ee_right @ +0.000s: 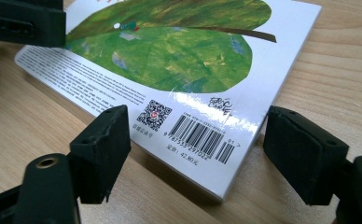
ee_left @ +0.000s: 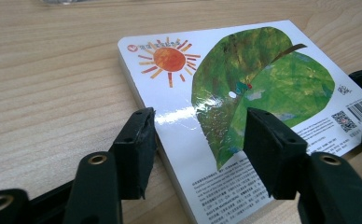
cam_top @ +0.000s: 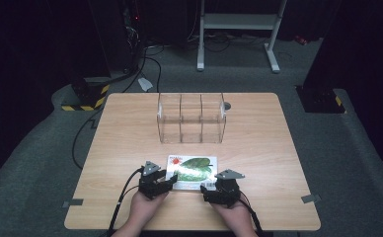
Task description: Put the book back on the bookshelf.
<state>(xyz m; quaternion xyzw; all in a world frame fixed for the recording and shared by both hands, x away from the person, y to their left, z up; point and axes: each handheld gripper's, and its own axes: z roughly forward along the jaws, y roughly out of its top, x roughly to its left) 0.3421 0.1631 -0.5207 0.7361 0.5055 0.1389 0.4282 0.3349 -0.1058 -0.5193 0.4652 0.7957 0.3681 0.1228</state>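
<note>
Hands (cam_top: 145,210) at wooden table (cam_top: 130,128), grey carpet (cam_top: 357,148), dark room

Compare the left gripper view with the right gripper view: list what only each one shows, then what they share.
Only the left gripper view: the orange sun printed at the book's corner, and the thick page edge beside it.
Only the right gripper view: the barcode, large, with digits and a price line beneath.
Both: the book lying flat on the wooden table, its green leaf picture, and open black jaws straddling a corner.

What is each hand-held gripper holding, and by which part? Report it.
Nothing. Both the left hand-held gripper and right hand-held gripper are open, straddling corners of the book.
</note>
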